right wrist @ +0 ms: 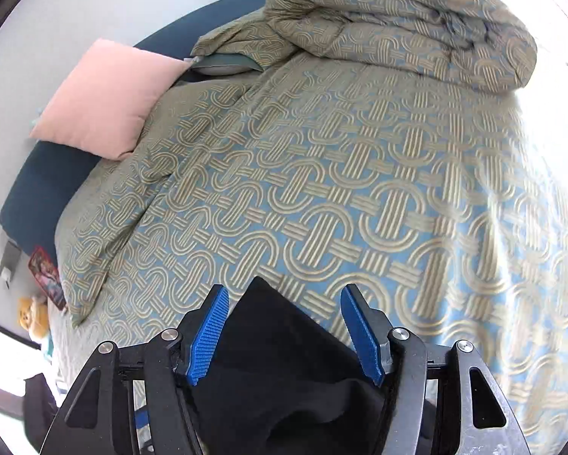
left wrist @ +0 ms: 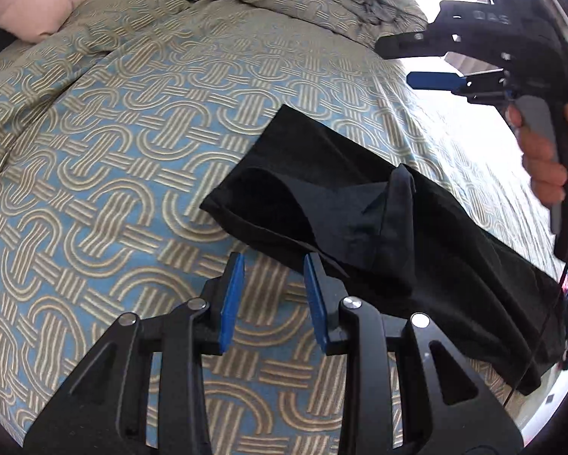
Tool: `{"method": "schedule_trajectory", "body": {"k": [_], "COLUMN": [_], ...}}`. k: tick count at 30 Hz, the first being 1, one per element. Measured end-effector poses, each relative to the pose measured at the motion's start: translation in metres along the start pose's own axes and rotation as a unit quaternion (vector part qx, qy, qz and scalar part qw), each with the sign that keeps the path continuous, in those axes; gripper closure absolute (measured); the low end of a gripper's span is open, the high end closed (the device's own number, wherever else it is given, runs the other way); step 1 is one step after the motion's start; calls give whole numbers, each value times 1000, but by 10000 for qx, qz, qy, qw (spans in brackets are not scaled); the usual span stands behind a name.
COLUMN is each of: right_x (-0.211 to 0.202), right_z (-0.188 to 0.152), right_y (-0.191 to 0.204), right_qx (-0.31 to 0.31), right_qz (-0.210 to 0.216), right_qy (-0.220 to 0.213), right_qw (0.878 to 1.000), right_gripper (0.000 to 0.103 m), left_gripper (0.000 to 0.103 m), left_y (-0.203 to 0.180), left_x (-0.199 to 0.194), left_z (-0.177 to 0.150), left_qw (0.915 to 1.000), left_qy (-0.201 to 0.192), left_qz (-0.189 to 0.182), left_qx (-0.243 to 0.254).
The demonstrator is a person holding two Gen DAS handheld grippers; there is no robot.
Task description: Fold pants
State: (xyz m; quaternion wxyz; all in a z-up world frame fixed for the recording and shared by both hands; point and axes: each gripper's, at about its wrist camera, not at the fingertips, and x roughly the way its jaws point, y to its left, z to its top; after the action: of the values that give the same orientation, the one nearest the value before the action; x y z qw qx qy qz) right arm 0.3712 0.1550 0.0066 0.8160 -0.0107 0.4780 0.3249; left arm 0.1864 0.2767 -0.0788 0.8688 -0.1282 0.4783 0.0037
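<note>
The black pants (left wrist: 359,204) lie folded in a long band on the patterned bedspread (left wrist: 113,151), running from the middle to the lower right. A loose flap sticks up near their middle. My left gripper (left wrist: 274,265) is open and empty, just in front of the pants' near edge. My right gripper (left wrist: 393,60) is held in a hand above the pants' far end, open. In the right wrist view the right gripper (right wrist: 284,295) is open above the pants (right wrist: 284,349), whose end lies between the fingers, not pinched.
A pink pillow (right wrist: 105,102) leans at the bed's head on a dark blue headboard (right wrist: 45,189). A bunched duvet (right wrist: 397,15) sits at the far end. Small toys (right wrist: 33,314) lie beside the bed on the left.
</note>
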Motion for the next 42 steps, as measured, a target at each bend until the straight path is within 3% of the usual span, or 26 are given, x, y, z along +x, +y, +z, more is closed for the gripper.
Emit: {"method": "schedule_trajectory", "body": {"k": [3, 6, 9, 10, 12, 16, 18, 19, 20, 21, 22, 24, 26, 27, 29, 33, 38, 42], "right_x": [-18, -30, -26, -23, -17, 7, 23, 30, 37, 43, 48, 58, 61, 61, 57, 48, 21, 0], "right_z": [-17, -60, -114, -135, -163, -184, -179, -174, -165, -153, -135, -82, -40, -25, -9, 1, -7, -21], "right_y": [2, 7, 18, 21, 34, 56, 60, 62, 63, 64, 67, 55, 39, 32, 21, 5, -25, -48], "right_qx": [-839, -2222, -3868, -4476, -5306, -6156, -6363, -6390, -6340, -6163, -5768, -4471, -3492, -3153, -2745, -2455, -2092, -2035], "right_qz": [-249, -1128, -1906, -2056, -1950, -1667, -1702, -1679, -1581, -1396, -1145, -557, -348, -363, -583, -784, -758, -795], "right_qy": [194, 266, 390, 425, 423, 298, 209, 203, 266, 438, 769, 1205, 1151, 1037, 786, 694, 721, 878], "right_qw": [9960, 9681, 9014, 8692, 8238, 7696, 7521, 7504, 7565, 7738, 8052, 8846, 9293, 9426, 9566, 9637, 9723, 9719], "right_gripper": [40, 40, 40, 40, 40, 39, 39, 39, 52, 91, 100, 98, 98, 96, 86, 53, 51, 51], "left_gripper": [69, 69, 69, 69, 69, 69, 69, 69, 69, 69, 69, 69, 69, 69, 69, 68, 68, 68], "left_y": [0, 6, 13, 15, 16, 22, 26, 28, 30, 32, 33, 35, 35, 35, 33, 25, 17, 24], "left_x": [3, 4, 6, 6, 6, 6, 6, 6, 5, 5, 4, 3, 2, 2, 2, 4, 9, 25], "left_z": [-1, -1, 2, 2, 2, 3, 4, 4, 5, 6, 6, 8, 9, 9, 10, 12, 18, 26], "left_qw": [9999, 9999, 9999, 9999, 9997, 9993, 9991, 9991, 9990, 9989, 9988, 9987, 9986, 9985, 9983, 9977, 9969, 9917], "left_qy": [-5, 11, 37, 44, 38, 58, 50, 34, 21, 10, -5, -54, -82, -84, -73, -35, 1, 200], "left_qz": [70, 96, 50, 40, 31, 6, 28, 44, 54, 68, 69, 51, 10, -25, -163, -391, -559, -868], "left_qx": [133, 55, -106, -159, -251, -373, -410, -420, -433, -460, -476, -506, -523, -533, -559, -545, -552, -933]}}
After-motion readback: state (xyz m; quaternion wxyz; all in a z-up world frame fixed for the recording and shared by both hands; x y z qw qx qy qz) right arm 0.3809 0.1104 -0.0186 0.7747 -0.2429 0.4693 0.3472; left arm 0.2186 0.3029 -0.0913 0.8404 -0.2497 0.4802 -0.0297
